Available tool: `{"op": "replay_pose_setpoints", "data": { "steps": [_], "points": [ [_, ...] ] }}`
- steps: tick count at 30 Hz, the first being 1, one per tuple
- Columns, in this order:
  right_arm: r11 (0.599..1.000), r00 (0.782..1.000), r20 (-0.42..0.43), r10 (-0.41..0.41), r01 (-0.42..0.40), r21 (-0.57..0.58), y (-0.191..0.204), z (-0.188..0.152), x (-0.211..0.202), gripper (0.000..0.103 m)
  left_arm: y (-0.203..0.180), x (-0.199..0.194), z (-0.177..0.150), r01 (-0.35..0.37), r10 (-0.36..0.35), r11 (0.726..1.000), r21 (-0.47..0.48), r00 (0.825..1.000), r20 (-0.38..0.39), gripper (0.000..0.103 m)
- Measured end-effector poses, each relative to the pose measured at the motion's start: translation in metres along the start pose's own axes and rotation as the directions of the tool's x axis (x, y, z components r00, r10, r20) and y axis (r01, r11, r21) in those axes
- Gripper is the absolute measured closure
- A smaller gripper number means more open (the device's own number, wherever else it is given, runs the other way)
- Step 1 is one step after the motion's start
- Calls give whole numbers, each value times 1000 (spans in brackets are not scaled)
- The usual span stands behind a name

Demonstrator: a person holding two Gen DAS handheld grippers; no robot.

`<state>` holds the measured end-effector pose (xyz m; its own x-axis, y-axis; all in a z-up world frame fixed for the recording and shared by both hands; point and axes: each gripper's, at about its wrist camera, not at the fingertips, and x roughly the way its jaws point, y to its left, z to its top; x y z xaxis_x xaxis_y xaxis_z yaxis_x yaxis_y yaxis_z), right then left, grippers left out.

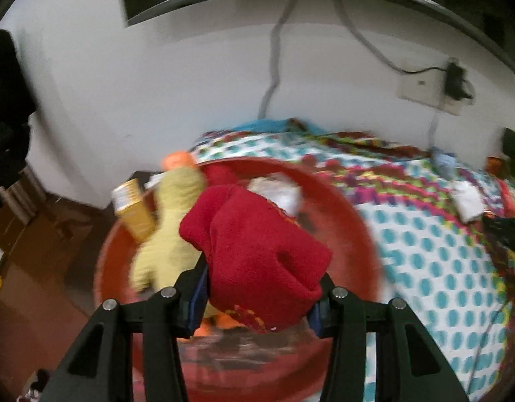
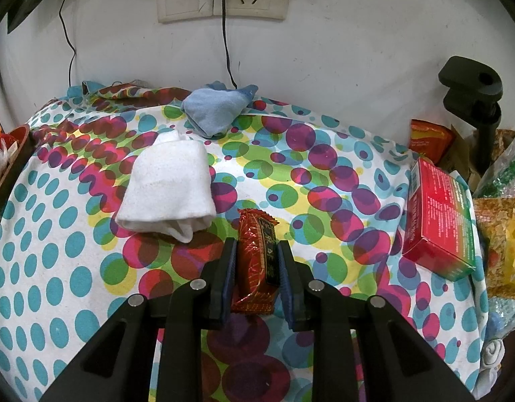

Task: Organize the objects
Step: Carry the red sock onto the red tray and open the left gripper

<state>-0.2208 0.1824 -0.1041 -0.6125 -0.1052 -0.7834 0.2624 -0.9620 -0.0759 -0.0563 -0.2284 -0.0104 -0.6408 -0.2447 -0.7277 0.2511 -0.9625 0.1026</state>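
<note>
In the left wrist view my left gripper is shut on a red knitted cloth, held above a red round basin. The basin holds a yellow plush toy, an orange box and a white item. In the right wrist view my right gripper is shut on a red foil snack packet, low over the dotted cloth. A rolled white cloth lies to its left, a blue cloth farther back.
A red carton lies at the right on the dotted cloth, with snack bags and a black clamp stand beyond it. Wall sockets with cables are behind. A brown tray edge is at far left.
</note>
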Motion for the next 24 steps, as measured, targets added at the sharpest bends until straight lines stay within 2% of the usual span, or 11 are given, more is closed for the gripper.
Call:
{"op": "replay_pose_setpoints", "data": {
  "steps": [9, 19, 24],
  "points": [
    [1000, 1000, 0, -7, 7, -6, -1, 0, 1, 81, 65, 10, -8, -65, 63, 994, -86, 998, -23, 55],
    [1000, 1000, 2, -14, 14, -11, 1, 0, 1, 80, 107, 31, -29, -60, 47, 983, -172, 996, -78, 52],
    [1000, 1000, 2, -18, 19, -16, 1, 1, 0, 80, 122, 36, -33, -24, 3, 971, -238, 996, -89, 48]
  ]
}}
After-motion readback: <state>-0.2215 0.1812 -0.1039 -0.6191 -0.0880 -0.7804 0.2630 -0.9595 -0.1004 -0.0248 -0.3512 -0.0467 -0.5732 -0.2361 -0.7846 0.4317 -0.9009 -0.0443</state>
